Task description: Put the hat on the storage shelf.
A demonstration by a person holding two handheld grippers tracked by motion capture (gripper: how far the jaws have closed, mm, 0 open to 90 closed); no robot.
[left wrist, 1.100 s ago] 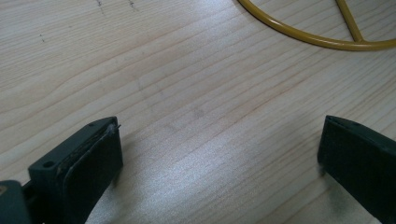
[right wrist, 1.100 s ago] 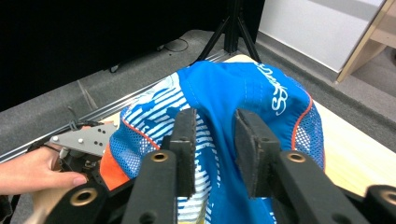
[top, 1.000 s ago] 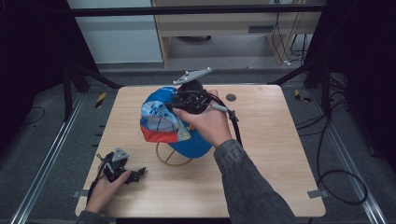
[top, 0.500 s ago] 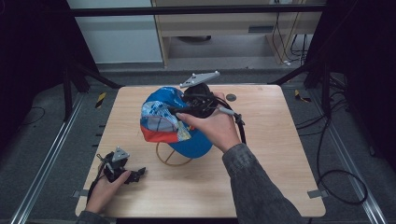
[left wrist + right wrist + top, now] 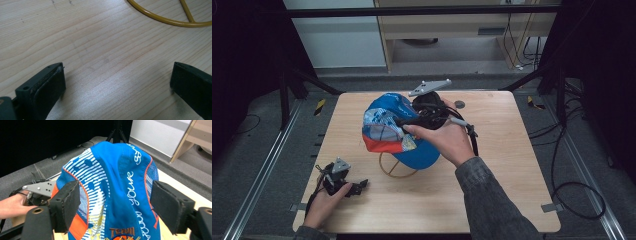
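Observation:
A blue cap (image 5: 389, 117) with white stripes, orange trim and white lettering sits on a yellow wire stand (image 5: 394, 170) at the table's middle. My right gripper (image 5: 404, 122) reaches over the cap from the right, held in a hand. In the right gripper view it (image 5: 115, 202) is open, one jaw on each side of the cap's crown (image 5: 115, 187). My left gripper (image 5: 354, 187) rests low at the front left corner, held in a hand. In the left gripper view it (image 5: 117, 85) is open over bare wood, with the stand's ring (image 5: 172, 21) ahead.
The wooden table (image 5: 512, 165) has a small dark disc (image 5: 459, 104) near its far edge. A black cable (image 5: 473, 140) trails from the right gripper over the table. Dark stands and floor rails surround the table.
My right gripper has shifted slightly to the right and nearer over the cap. The cap, the stand and my left gripper have stayed where they were.

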